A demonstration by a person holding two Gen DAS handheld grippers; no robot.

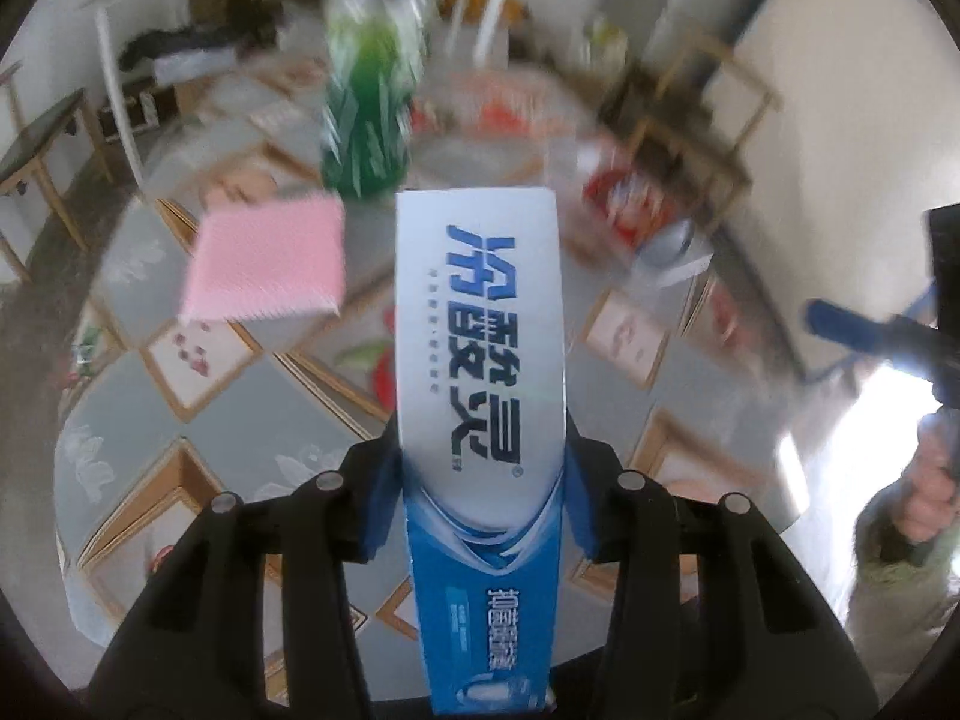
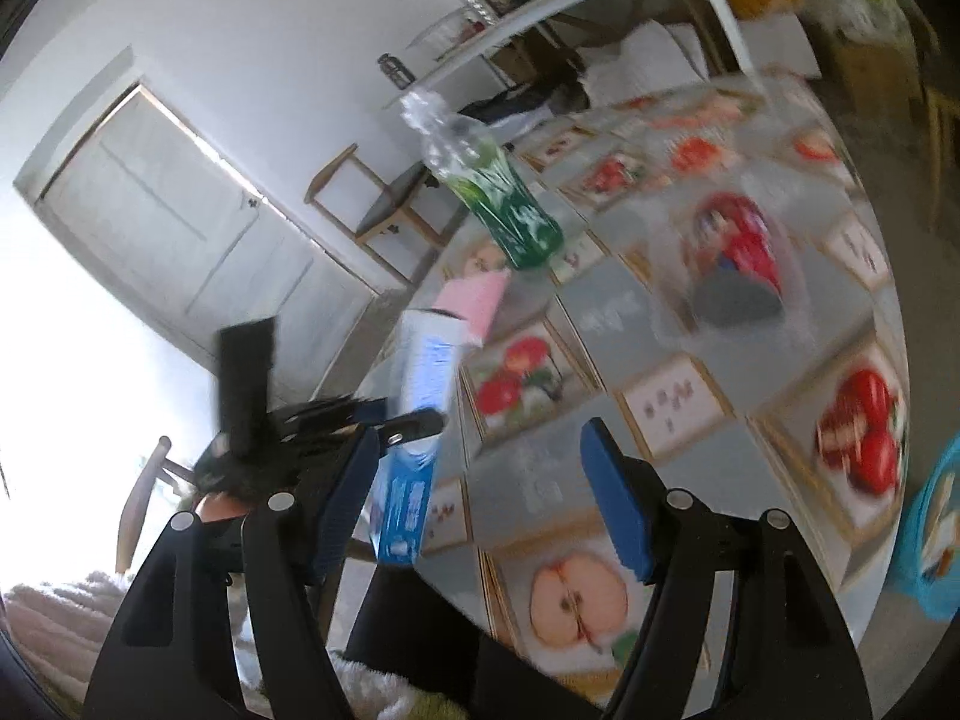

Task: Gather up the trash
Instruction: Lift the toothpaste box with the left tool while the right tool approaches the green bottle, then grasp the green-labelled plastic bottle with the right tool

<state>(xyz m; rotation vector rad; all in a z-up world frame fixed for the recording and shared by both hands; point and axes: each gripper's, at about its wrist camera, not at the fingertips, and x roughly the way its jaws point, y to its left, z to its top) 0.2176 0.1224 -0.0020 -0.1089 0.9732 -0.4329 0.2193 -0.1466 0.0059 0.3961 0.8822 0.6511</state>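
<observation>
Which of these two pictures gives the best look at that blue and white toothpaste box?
The left wrist view. The toothpaste box fills the centre there, sharp, printed face toward the camera, clamped in the left gripper. The right wrist view shows the box only small, blurred and edge-on, beyond the open right gripper.

A white panelled door [image 2: 174, 204] is set in the white wall; beside it a wooden chair [image 2: 384, 204] is placed, with glare at its left.

left tongs [image 1: 483, 498] clamped on load; right tongs [image 2: 486, 492] spread, unloaded.
</observation>
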